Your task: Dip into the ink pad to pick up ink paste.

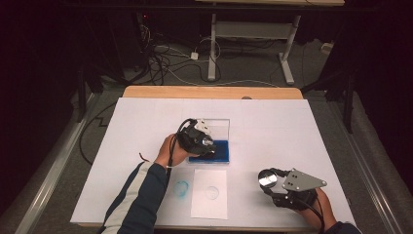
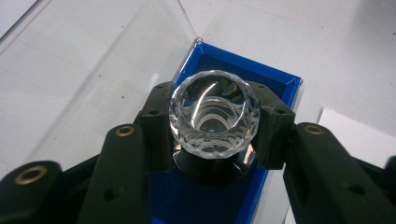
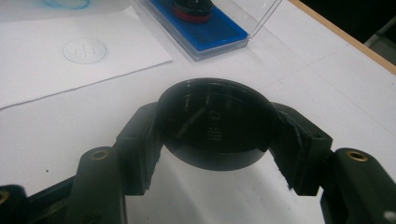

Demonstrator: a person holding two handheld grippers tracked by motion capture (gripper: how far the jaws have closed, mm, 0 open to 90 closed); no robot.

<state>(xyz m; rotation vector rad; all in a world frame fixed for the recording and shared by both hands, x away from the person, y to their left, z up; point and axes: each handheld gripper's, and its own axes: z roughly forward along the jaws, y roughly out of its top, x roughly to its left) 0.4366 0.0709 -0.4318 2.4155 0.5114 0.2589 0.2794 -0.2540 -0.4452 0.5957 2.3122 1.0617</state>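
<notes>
Left gripper [image 2: 212, 140] clamped on a crystal-topped stamp [image 2: 213, 114] at frame centre, pressed onto the blue ink pad [image 2: 212, 60]. Right gripper [image 3: 215, 154] gripping a black round lid [image 3: 215, 123], lower right, above the table [image 3: 60, 121].

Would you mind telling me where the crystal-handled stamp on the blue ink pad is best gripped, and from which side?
Grip the faceted crystal knob, as the left gripper does now, coming from above with one jaw on each side. The stamp stands upright on the blue ink pad, so the knob is its topmost, widest part, while the dark base sits low against the pad.
</notes>
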